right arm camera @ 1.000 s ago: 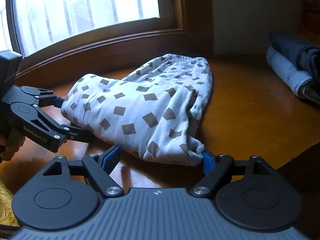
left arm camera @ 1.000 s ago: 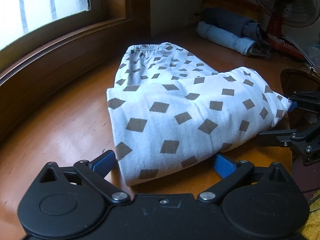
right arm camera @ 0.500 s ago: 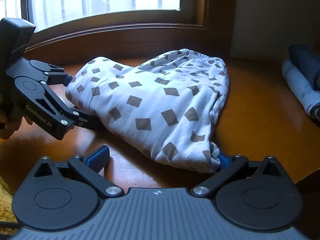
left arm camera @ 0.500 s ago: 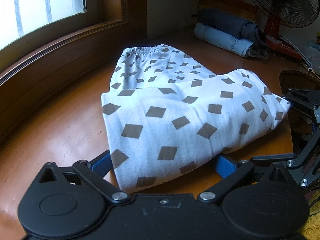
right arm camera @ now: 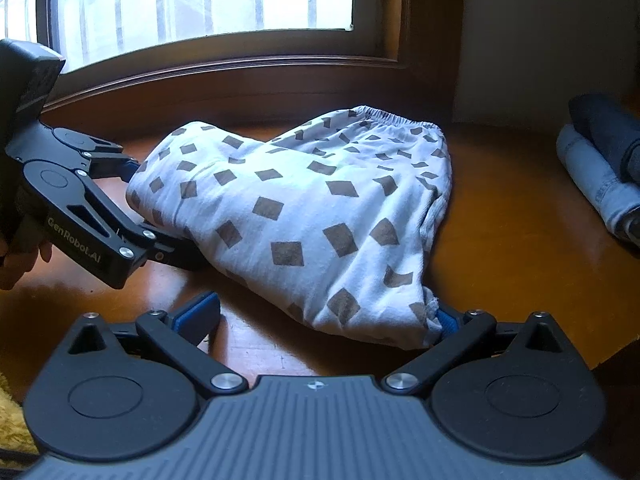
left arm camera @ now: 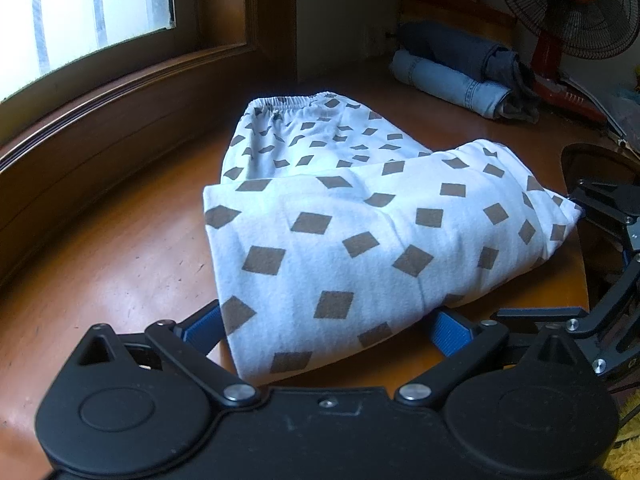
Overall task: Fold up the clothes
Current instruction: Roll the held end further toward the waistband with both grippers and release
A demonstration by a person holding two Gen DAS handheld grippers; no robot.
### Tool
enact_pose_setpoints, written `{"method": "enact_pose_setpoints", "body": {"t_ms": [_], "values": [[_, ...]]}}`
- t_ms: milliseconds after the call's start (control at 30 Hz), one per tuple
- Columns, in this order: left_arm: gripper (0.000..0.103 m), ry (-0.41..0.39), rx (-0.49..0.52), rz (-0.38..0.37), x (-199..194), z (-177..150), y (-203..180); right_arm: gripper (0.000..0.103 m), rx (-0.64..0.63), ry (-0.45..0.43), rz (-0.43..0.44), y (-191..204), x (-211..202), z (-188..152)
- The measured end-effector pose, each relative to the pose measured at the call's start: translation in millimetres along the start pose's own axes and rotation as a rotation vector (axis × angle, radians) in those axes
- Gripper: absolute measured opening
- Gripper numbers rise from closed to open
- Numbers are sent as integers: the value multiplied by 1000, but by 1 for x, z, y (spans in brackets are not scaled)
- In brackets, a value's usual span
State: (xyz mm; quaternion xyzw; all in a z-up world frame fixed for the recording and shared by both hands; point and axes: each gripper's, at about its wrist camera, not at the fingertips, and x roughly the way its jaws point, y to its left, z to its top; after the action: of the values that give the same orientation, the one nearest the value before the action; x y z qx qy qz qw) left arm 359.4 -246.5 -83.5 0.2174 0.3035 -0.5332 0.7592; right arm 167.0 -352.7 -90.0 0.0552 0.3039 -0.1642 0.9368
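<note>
White trousers (left arm camera: 360, 232) printed with brown squares lie folded over themselves on the wooden bench (left arm camera: 120, 264), elastic waistband toward the window.

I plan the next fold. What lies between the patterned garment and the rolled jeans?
Only bare wooden floor between garment and jeans, in both wrist views.

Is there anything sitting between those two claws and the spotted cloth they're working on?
Nothing visible. The spotted cloth lies right between the open fingers of the left claw and the right claw.
</note>
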Motion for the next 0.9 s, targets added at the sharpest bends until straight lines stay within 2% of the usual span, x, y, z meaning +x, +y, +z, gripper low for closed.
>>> {"method": "enact_pose_setpoints", "body": {"t_ms": [167, 400, 567, 633, 700, 900], "values": [[103, -5, 2, -2, -1, -1, 0, 102, 9, -17, -15, 2, 2, 0], [103, -6, 2, -1, -1, -1, -1, 84, 30, -38, -51, 3, -1, 0], [103, -6, 11, -4, -2, -1, -2, 78, 48, -47, -72, 3, -2, 0], [97, -10, 23, -12, -5, -2, -3, 72, 52, -50, -75, 4, -3, 0], [87, -13, 41, -19, -11, -3, -5, 65, 55, -52, -73, 6, -4, 1], [81, 10, 102, -20, -37, -17, -19, 60, 58, -52, -64, 8, -13, 6]]}}
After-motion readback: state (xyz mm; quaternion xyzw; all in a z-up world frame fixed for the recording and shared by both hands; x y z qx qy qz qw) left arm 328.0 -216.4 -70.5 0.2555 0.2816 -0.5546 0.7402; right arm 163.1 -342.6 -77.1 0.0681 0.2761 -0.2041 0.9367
